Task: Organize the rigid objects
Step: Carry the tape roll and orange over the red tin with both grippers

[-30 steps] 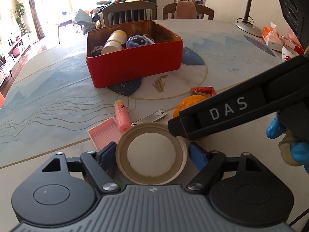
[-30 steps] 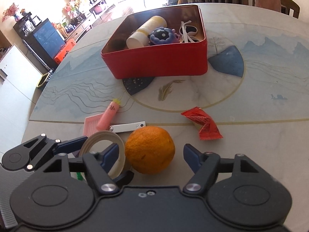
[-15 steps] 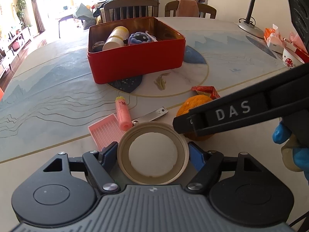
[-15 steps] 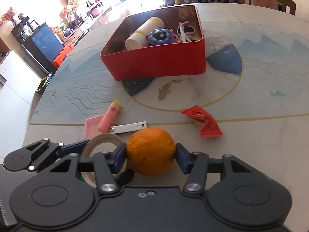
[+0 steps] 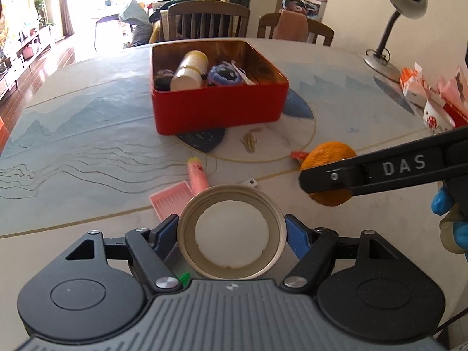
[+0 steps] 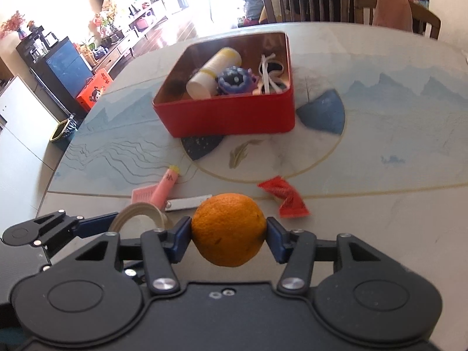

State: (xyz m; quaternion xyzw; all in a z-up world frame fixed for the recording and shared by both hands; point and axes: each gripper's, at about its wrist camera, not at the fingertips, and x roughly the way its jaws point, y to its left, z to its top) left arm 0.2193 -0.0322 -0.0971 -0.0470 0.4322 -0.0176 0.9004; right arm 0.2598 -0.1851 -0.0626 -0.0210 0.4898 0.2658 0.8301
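Observation:
My left gripper (image 5: 232, 234) is shut on a beige round lid (image 5: 190, 234), held above the table; the lid also shows in the right wrist view (image 6: 137, 213). My right gripper (image 6: 228, 231) is shut on an orange (image 6: 228, 228), lifted off the table; the orange also shows in the left wrist view (image 5: 329, 153). A red tin box (image 5: 219, 108) stands ahead in the middle of the table and holds a white bottle (image 5: 190, 71), a blue toy (image 5: 223, 74) and other small things. The box also shows in the right wrist view (image 6: 231, 114).
On the table near me lie a pink tube (image 6: 166, 182), a pink flat tray (image 5: 172, 200), a metal nail clipper (image 6: 190, 201) and a red packet (image 6: 285, 196). A desk lamp (image 5: 392, 29) and snack packets (image 5: 421, 87) are at the right. Chairs (image 5: 209, 19) stand behind the table.
My right gripper closed on the orange and lifted it off the table. My left gripper rose with the lid. Both moved a little toward the red box.

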